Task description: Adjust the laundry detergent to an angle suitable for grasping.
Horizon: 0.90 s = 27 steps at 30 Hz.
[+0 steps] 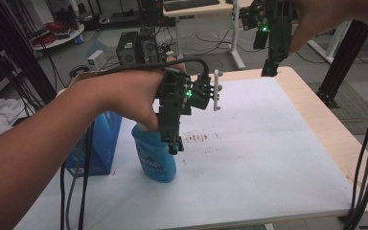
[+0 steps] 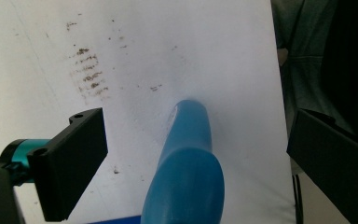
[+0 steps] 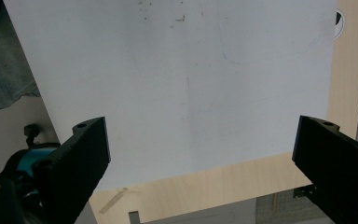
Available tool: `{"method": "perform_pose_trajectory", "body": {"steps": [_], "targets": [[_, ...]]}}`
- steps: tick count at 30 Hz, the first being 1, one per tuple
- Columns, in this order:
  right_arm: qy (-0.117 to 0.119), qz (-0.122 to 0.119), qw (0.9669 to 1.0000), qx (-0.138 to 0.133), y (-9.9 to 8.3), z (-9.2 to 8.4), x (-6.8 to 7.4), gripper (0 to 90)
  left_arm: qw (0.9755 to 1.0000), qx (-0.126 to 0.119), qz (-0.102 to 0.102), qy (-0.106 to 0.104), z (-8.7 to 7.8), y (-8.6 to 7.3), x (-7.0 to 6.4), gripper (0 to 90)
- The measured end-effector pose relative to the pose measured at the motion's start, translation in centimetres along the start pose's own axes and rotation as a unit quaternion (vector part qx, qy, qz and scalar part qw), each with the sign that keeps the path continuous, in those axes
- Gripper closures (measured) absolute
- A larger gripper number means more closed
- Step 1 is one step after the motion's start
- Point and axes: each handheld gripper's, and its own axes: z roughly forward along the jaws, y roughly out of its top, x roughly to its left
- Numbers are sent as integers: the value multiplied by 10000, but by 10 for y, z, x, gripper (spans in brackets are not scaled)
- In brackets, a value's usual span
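I'm working in what looks like a robotics or electronics lab. Beyond my left gripper (image 1: 173, 143), black electronic boxes (image 1: 136, 48) sit on the grey floor amid loose cables (image 1: 206, 36). Behind my raised right gripper (image 1: 270, 67) stands a white-legged desk (image 1: 235, 33) with a keyboard (image 1: 191, 4). Under both grippers is a light wooden table (image 1: 335, 139) covered by a stained white sheet (image 1: 268, 153).

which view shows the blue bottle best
The high view: the blue bottle stands upright on the white sheet, its label side visible, the left gripper just above it. The left gripper view looks down on its top from between the open jaws, showing only plain blue plastic. The right gripper view looks at the sheet instead.
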Motion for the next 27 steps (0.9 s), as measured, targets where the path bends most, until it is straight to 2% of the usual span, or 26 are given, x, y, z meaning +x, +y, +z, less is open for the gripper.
{"method": "perform_pose_trajectory", "body": {"steps": [7,17,27], "targets": [[-1,-29,10000,-17,-2,0,-1,30,10000,-48,31,-70,-1,1,1,49],[-2,13,10000,17,-3,0,-1,31,10000,-5,-20,12,-4,0,2,49],[-26,-88,10000,17,0,3,-1,30,10000,-26,-34,-40,-3,3,3,49]]}}
